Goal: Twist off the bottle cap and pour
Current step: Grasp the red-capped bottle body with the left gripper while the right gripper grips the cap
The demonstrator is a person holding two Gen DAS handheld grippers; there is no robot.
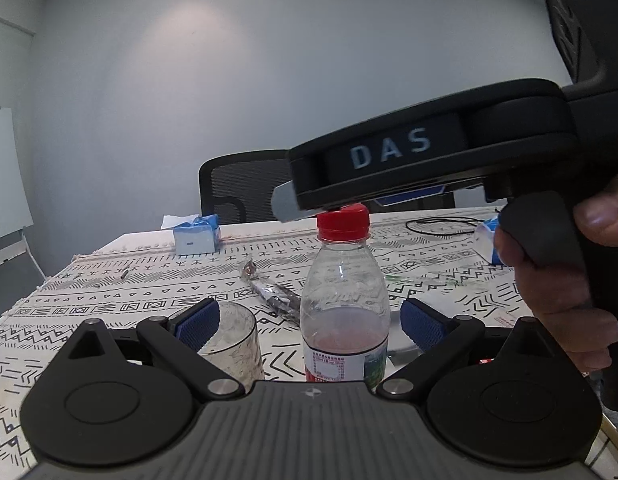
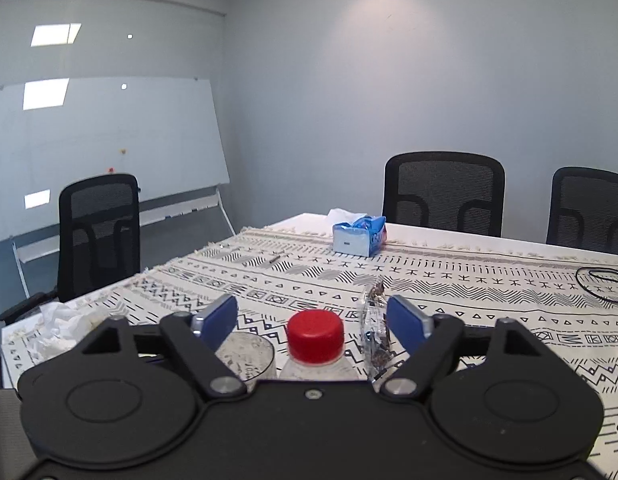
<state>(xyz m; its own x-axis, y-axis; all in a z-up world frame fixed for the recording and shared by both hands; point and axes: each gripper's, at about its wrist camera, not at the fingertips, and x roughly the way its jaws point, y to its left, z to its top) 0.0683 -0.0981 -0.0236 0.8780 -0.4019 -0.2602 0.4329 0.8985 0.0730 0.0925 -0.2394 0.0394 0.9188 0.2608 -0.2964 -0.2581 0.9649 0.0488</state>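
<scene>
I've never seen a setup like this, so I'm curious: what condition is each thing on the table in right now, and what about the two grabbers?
Bottle: upright, partly filled with pink liquid.
Red cap: on the bottle.
Glass: upright, no liquid visible.
Left gripper: open, either side of the bottle.
Right gripper: open, flanking the cap.
Tissue box: open, tissue sticking out.

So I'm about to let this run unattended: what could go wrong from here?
1. Both grippers are open. If the right gripper twists the red cap before the left gripper clamps the bottle, the bottle may just spin or tip.
2. The glass stands right beside the bottle, near the left finger, so closing in could knock it.
3. The bottle holds pink liquid; tipping it would wet the tablecloth.
</scene>
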